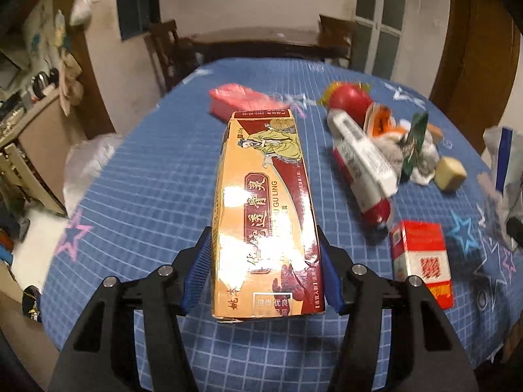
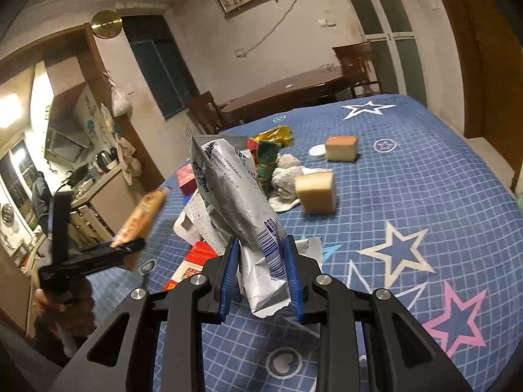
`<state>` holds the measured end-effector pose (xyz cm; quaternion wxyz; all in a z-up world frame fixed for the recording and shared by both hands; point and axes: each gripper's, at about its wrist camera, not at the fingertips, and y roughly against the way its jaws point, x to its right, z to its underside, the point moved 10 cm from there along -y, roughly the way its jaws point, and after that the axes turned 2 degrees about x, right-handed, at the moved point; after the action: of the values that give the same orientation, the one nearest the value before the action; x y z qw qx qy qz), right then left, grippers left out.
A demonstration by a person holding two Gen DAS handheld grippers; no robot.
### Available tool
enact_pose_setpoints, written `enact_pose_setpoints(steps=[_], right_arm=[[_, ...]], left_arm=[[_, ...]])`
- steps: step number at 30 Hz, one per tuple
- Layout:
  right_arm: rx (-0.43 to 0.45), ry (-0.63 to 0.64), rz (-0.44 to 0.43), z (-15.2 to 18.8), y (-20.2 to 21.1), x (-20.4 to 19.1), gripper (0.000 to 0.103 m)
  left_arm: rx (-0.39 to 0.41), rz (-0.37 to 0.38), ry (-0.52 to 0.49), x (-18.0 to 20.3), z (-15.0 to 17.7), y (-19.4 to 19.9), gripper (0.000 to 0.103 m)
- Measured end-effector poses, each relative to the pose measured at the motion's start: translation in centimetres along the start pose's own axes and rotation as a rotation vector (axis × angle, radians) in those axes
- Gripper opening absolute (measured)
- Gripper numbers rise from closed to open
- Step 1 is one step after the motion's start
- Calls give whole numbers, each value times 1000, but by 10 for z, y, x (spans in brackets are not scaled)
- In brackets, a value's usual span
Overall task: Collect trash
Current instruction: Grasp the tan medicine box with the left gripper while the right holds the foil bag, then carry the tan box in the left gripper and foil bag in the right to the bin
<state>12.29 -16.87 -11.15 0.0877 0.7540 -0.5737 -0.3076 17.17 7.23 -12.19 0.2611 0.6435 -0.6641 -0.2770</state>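
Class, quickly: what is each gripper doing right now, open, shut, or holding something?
Left gripper: shut on the long yellow-and-red box.
Right gripper: shut on the crumpled silver wrapper.

surface: blue grid tablecloth with stars (image 2: 408, 176) | lay on it: two tan sponge blocks (image 2: 315, 194), red-white carton (image 1: 421, 261), pink pack (image 1: 235, 98), crumpled wrapper pile (image 1: 376, 137), white lid (image 2: 317, 152)

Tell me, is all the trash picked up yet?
Not yet. Nothing looks put away so far. The left gripper holds a long yellow box, and the right gripper pinches a silver wrapper. Still lying on the blue tablecloth: a red-and-white carton, two sponge blocks, a crumpled cloth and other wrappers.
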Motion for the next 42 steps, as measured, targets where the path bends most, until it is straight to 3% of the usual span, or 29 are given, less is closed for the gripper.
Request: enact_pose_setpoints(steps=[8, 13, 18, 31, 42], right_arm=[[56, 14, 47, -12, 18, 6, 29], [86, 16, 67, -19, 30, 9, 29], [115, 15, 90, -24, 41, 13, 29], [152, 12, 113, -28, 59, 15, 29], [167, -20, 109, -27, 62, 22, 29]], left_arm=[[158, -26, -48, 36, -41, 38, 56], [192, -22, -71, 67, -53, 42, 56], [245, -75, -97, 80, -58, 48, 56], [321, -112, -124, 101, -67, 67, 56], [316, -110, -113, 107, -59, 70, 56]])
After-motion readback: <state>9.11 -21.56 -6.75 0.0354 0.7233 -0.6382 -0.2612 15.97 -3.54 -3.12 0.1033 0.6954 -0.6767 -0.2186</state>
